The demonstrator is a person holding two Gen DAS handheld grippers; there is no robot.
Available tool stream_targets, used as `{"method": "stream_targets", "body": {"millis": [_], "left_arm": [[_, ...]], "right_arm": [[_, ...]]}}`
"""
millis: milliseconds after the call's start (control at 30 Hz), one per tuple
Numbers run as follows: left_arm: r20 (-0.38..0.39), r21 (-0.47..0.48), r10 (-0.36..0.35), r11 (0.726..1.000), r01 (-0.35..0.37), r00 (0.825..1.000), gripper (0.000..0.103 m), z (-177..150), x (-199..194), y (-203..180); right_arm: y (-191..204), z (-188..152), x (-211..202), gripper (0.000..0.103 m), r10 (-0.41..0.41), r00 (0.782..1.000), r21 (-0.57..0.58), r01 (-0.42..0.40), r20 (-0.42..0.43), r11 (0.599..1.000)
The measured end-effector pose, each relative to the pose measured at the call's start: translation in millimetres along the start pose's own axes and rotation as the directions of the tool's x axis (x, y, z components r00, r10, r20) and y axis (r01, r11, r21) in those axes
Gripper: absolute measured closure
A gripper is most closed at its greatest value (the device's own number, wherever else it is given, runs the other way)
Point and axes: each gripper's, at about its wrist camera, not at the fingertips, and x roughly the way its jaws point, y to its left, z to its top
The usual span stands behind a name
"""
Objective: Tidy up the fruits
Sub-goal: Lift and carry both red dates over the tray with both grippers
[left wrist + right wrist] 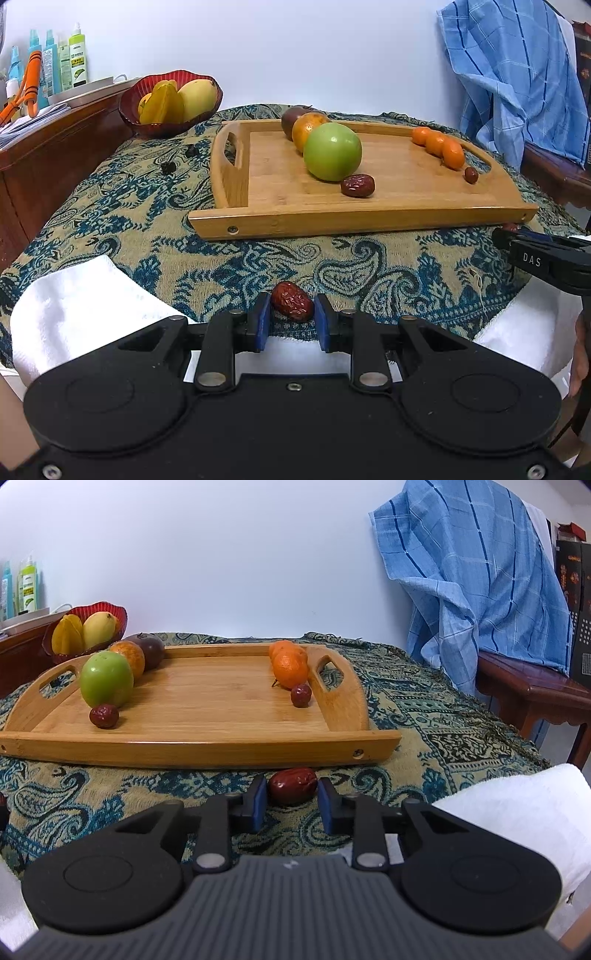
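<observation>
Bamboo tray [192,746]: on the paisley cloth [110,206], already sorted in two rows running near to far.
Left row: green apple [332,151], orange, dark fruit behind; one red date [357,185] at the near end.
Right row: tangerines [290,664] with a small date [301,696] in front.
Left gripper [291,319]: clenched on a wrinkled date [292,301] just above the cloth, near a white towel [85,299].
Right gripper [291,801]: pads hug a smooth date [293,784] just short of the tray's near rim; firm contact, cannot tell.
Judgement: each claw takes one date, likely to extend the near end of its own row.
</observation>
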Motion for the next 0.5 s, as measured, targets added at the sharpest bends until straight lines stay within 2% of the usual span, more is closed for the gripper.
{"method": "stream_targets", "body": {"millis": [500], "left_arm": [[0.045,0.026,-0.014,1.0,0.013,0.999,0.079,14.2,-8.2,-10.0]], "right_arm": [[4.2,4.0,-10.0,0.07,0.019,0.999,-0.003,-0.019,0.05,1.0]]}}
